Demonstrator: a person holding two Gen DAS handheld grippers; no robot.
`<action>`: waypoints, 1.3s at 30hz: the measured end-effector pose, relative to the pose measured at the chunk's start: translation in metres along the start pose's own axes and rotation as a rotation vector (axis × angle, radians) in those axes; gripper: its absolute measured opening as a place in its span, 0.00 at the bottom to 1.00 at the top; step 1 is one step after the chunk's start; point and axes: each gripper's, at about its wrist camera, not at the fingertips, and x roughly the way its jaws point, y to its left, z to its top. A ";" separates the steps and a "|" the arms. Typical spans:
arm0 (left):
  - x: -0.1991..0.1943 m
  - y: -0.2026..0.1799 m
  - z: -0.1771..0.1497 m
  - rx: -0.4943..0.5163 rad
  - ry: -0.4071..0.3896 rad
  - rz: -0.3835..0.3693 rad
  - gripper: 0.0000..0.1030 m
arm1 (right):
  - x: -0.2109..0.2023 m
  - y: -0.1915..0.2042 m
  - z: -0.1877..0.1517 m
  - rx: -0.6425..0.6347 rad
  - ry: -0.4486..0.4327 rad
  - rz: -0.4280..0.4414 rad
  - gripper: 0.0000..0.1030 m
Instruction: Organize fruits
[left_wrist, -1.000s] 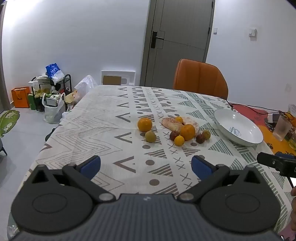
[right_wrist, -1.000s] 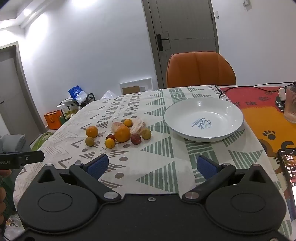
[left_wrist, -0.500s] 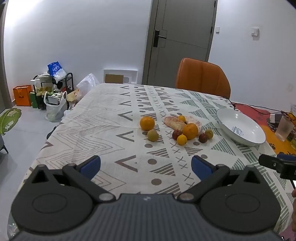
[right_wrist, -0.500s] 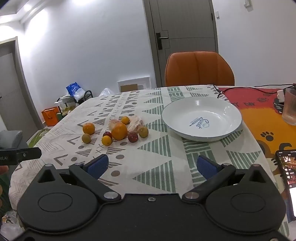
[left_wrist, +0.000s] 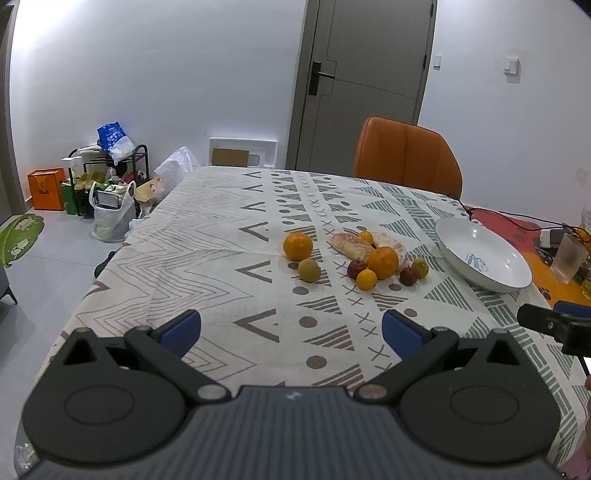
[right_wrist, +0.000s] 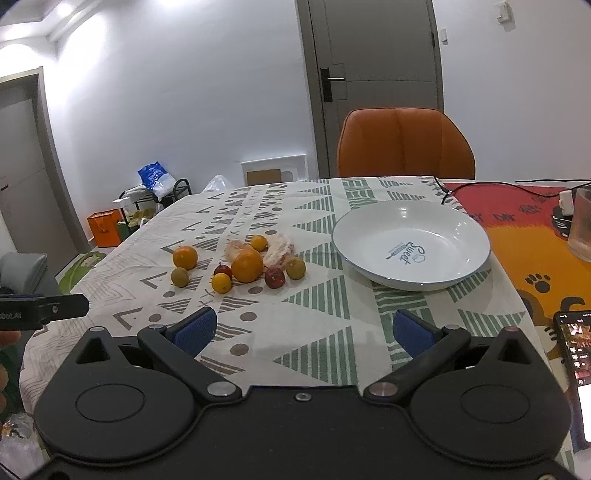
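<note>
A cluster of fruit lies on the patterned tablecloth: two oranges (left_wrist: 297, 246) (left_wrist: 383, 262), a greenish fruit (left_wrist: 309, 270), a small yellow fruit (left_wrist: 366, 279), dark red fruits (left_wrist: 407, 276) and peeled pomelo pieces (left_wrist: 351, 244). The large orange also shows in the right wrist view (right_wrist: 246, 265). A white bowl (right_wrist: 458, 271) (left_wrist: 517, 282) stands empty to the right of the fruit. My left gripper (left_wrist: 291, 328) is open and empty, near the table's front edge. My right gripper (right_wrist: 302, 328) is open and empty, in front of the bowl.
An orange chair (right_wrist: 405, 144) stands at the table's far side. A red and orange mat (right_wrist: 535, 240) with a glass (right_wrist: 583, 225), a cable and a phone (right_wrist: 576, 365) lies at the right. Bags and a rack (left_wrist: 107, 177) stand on the floor at the left.
Both grippers have edged forward toward the fruit and bowl, which look slightly larger. Both stay open and empty. Nothing on the table has moved.
</note>
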 end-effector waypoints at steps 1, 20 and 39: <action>-0.001 0.001 0.001 -0.001 -0.001 0.001 1.00 | 0.000 0.001 0.000 -0.002 0.000 0.002 1.00; -0.004 0.003 0.001 -0.007 -0.013 0.009 1.00 | 0.002 0.007 0.003 -0.015 0.000 0.013 1.00; -0.004 0.003 0.002 0.002 -0.015 0.017 1.00 | 0.005 0.009 0.007 -0.024 0.002 0.020 1.00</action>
